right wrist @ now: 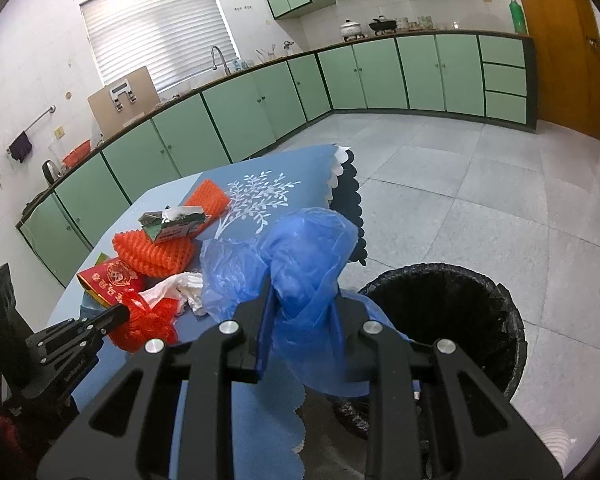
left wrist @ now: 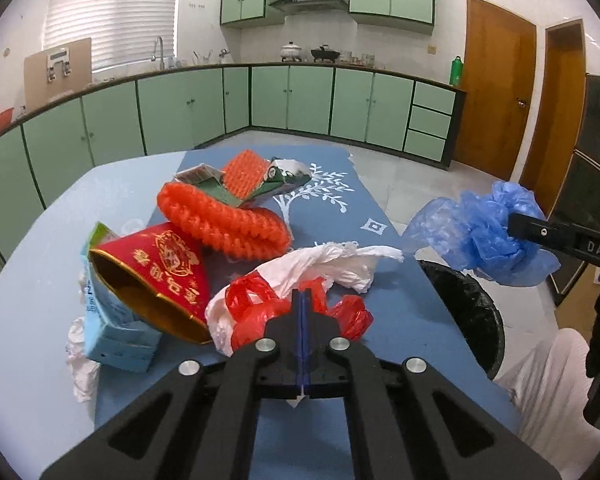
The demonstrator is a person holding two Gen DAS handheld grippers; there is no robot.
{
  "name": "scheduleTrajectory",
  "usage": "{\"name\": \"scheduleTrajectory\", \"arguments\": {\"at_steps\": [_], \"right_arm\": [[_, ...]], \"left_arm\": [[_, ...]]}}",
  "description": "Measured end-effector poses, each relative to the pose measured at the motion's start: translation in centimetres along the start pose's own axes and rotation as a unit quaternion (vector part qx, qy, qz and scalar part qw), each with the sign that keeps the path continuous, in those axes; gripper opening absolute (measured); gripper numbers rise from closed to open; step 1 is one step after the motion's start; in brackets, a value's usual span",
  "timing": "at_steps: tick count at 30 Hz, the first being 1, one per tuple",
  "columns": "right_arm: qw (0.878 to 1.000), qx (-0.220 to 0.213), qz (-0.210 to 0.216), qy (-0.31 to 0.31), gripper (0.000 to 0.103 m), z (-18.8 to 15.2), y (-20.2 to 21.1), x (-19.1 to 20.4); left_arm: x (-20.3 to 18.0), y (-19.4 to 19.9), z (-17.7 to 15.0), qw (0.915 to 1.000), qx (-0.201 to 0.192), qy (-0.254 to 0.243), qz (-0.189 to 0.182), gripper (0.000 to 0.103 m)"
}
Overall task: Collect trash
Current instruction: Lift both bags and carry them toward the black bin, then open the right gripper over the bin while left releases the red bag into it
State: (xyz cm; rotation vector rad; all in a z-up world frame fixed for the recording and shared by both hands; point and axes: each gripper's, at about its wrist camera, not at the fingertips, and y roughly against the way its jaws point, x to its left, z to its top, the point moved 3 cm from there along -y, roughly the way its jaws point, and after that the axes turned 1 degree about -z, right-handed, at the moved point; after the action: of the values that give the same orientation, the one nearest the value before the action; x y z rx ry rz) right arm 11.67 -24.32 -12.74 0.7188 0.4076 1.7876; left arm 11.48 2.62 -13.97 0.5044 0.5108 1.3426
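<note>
My left gripper [left wrist: 303,294] is shut, its tips buried in a crumpled red plastic bag [left wrist: 252,304] that lies on the blue cloth with a white plastic bag [left wrist: 332,260] tangled into it. The right wrist view shows the same tips [right wrist: 121,312] pinching the red bag [right wrist: 148,320]. My right gripper [right wrist: 302,300] is shut on a bunched blue plastic bag [right wrist: 312,248], held in the air beside the table's edge. Just to its right stands a black-lined trash bin [right wrist: 452,300]. From the left wrist view the blue bag [left wrist: 480,232] hangs above the bin [left wrist: 468,304].
More trash lies on the cloth [left wrist: 380,208]: orange foam netting [left wrist: 220,220], a red and gold box [left wrist: 156,268], a light blue carton [left wrist: 116,336] and a torn green carton [left wrist: 284,176]. Tiled floor [right wrist: 480,184] lies beyond the bin, with green cabinets [right wrist: 260,108] along the walls.
</note>
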Motion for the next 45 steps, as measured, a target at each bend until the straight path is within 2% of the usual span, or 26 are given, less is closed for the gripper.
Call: {"name": "scheduleTrajectory", "arguments": {"at_steps": [5,6,8,9,10,14,17,18,19,20,24,29,33,39,45], "right_arm": [[1.000,-0.005,0.001,-0.004,0.024,0.0,0.3,-0.2],[1.000,-0.005,0.001,-0.004,0.024,0.0,0.3,-0.3],[1.000,-0.005,0.001,-0.004,0.024,-0.1,0.3,-0.3],[1.000,-0.005,0.002,-0.004,0.024,-0.1,0.4,-0.2],[1.000,-0.005,0.002,-0.004,0.024,-0.1,0.4,-0.3],[1.000,-0.002,0.004,-0.002,0.024,-0.2,0.3,-0.2],[1.000,0.000,0.004,0.000,0.024,-0.2,0.2,-0.2],[1.000,0.002,0.005,-0.001,0.024,-0.2,0.1,-0.2],[1.000,0.003,0.005,-0.002,0.024,-0.1,0.0,-0.2],[1.000,0.003,0.005,-0.002,0.024,-0.1,0.0,-0.2],[1.000,0.003,0.006,0.000,0.024,0.1,-0.1,-0.1],[1.000,-0.010,0.006,0.000,0.024,0.6,0.6,-0.4],[1.000,-0.022,-0.005,-0.005,0.024,0.9,1.5,-1.5],[0.998,-0.027,-0.042,-0.027,0.024,1.2,2.1,-5.4],[0.996,-0.020,-0.077,-0.044,0.024,1.0,1.3,-9.7]], "left_arm": [[0.1,1.5,0.4,0.9999,-0.011,0.000,0.003,0.000],[0.2,1.8,0.4,0.9999,-0.012,-0.001,0.006,0.003],[0.4,2.1,0.3,0.9998,-0.011,0.001,0.016,0.031],[0.6,2.1,0.2,0.9997,-0.014,0.004,0.021,0.052],[0.8,2.1,0.0,0.9995,-0.015,0.007,0.026,0.057],[1.4,0.6,-0.4,0.9994,0.009,0.016,0.030,0.059],[1.8,-0.7,-0.8,0.9992,0.025,0.026,0.019,0.059],[1.8,-1.1,-0.9,0.9991,0.030,0.027,0.014,0.053],[1.8,-1.4,-1.0,0.9990,0.033,0.029,0.011,0.040],[1.8,-1.5,-1.1,0.9989,0.034,0.032,0.009,0.040],[1.7,-0.5,-0.9,0.9994,0.013,0.028,0.013,0.033],[1.3,1.8,0.7,0.9993,-0.019,0.031,0.003,0.032],[-0.3,2.4,2.7,0.9989,-0.040,0.016,-0.019,0.032],[-4.9,0.1,5.3,0.9969,-0.051,-0.013,-0.059,0.032],[-10.0,-4.5,6.6,0.9949,-0.029,-0.033,-0.091,0.032]]}}
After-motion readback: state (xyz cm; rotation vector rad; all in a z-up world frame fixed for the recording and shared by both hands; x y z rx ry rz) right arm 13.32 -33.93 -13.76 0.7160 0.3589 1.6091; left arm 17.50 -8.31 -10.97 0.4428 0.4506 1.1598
